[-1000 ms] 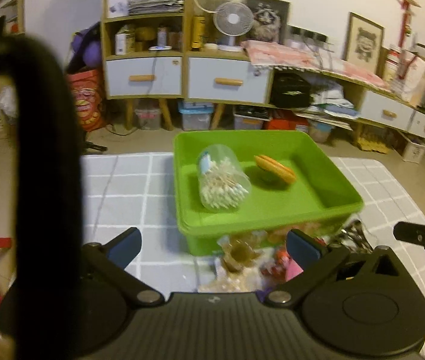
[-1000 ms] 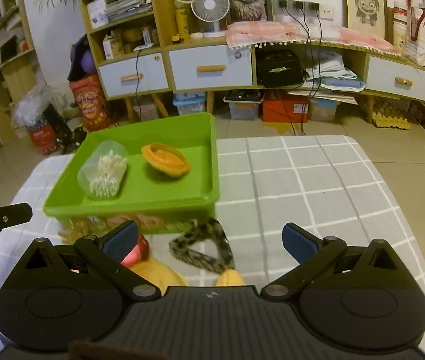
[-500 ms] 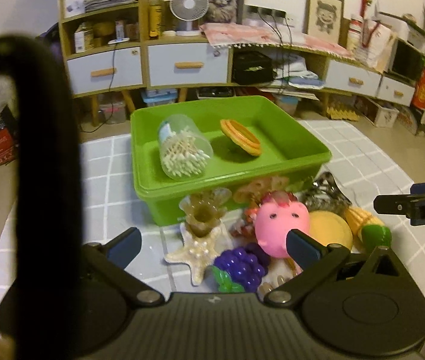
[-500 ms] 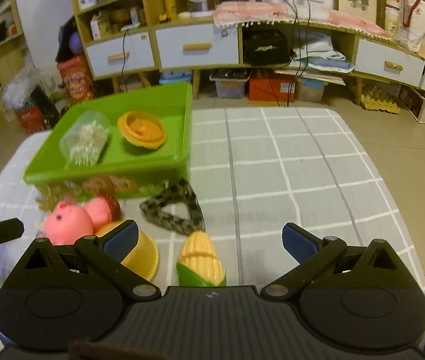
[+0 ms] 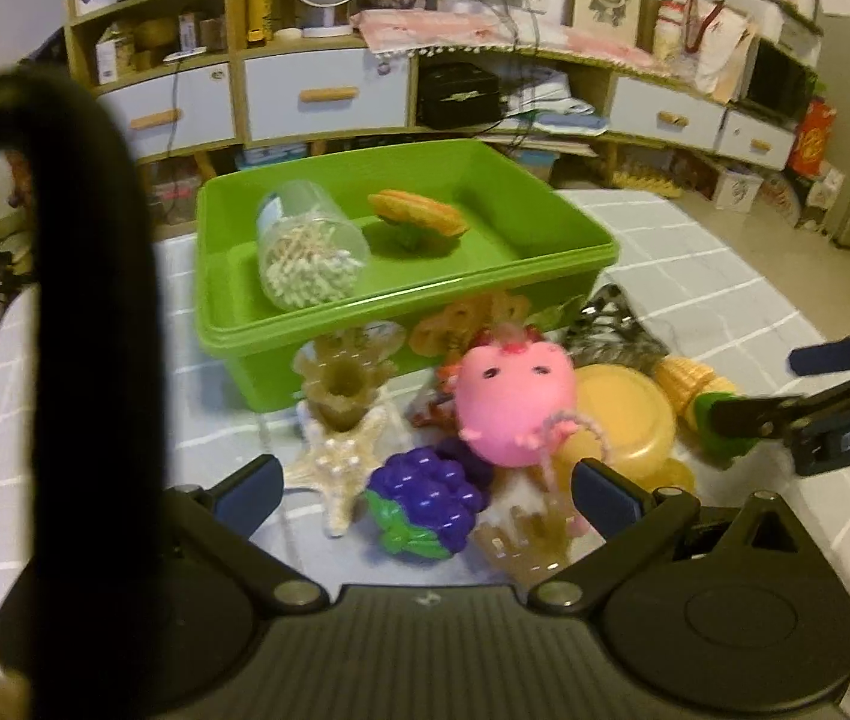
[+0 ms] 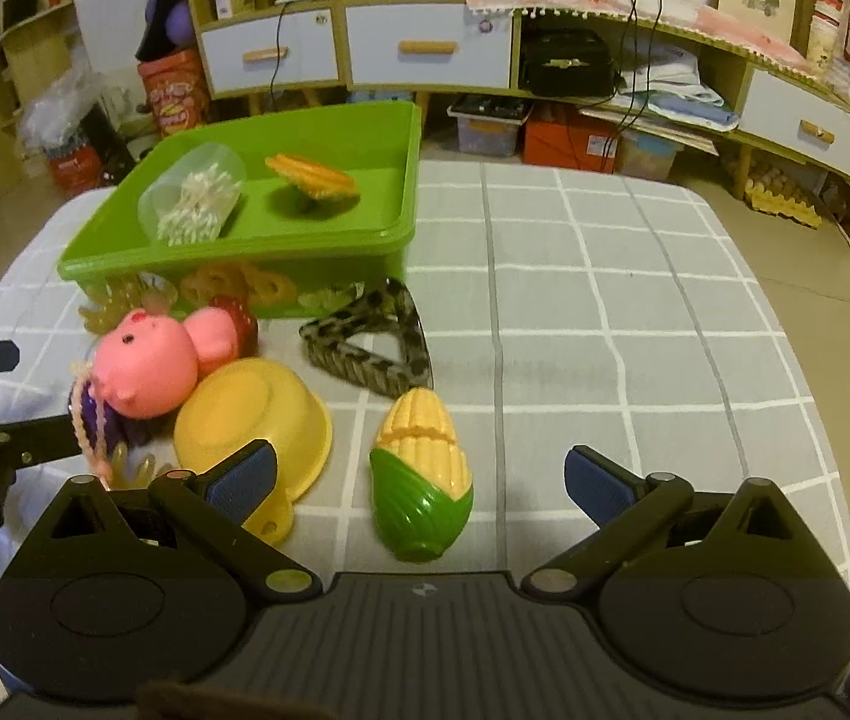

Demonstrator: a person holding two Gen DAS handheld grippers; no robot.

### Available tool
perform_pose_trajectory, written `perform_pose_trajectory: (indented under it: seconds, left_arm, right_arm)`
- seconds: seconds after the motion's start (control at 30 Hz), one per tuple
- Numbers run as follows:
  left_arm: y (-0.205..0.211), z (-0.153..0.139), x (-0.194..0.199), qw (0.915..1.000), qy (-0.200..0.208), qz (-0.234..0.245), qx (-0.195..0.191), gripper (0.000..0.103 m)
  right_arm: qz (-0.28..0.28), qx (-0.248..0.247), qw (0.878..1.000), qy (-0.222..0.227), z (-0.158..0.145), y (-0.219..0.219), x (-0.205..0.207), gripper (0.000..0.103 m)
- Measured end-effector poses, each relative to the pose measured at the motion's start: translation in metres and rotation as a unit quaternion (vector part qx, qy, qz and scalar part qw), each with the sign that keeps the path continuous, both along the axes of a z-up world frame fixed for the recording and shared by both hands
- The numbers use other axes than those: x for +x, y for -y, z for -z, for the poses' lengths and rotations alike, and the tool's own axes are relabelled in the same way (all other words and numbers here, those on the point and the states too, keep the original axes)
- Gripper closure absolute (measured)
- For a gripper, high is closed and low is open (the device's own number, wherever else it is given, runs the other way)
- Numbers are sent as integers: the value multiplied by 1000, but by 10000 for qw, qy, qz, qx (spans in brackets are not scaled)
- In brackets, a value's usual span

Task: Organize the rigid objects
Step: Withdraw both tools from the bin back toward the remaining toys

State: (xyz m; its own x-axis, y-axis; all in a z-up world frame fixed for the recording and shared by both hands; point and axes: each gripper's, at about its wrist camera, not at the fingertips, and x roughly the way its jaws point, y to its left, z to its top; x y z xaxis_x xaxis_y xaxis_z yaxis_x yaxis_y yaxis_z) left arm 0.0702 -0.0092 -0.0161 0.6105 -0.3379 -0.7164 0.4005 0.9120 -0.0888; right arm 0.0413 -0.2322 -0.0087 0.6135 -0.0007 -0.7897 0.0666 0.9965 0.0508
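Left wrist view: the left tool, released, has drawn back from the green bin, revealing toys near it, purple grapes closest.

Right wrist view: the right tool, released, now frames the corn on the desk, probably next.

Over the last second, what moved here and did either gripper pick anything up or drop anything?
Both grippers pulled back from the green bin, bringing the toy pile in front of it into view. The left gripper now hangs over the purple grapes, the right gripper over the toy corn. Jaws stayed open and empty. Bin contents stayed put.
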Motion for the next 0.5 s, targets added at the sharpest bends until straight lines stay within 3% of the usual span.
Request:
perform_pose_trajectory:
  seconds: [0.2,0.5]
  left_arm:
    - [10,-4,7,9991,-78,147,-384,24]
    - [21,-5,19,9925,-614,150,-1048,32]
  right_arm:
    - [60,44,9998,-168,6,0,2,2]
    - [230,244,9990,-308,13,14,8,3]
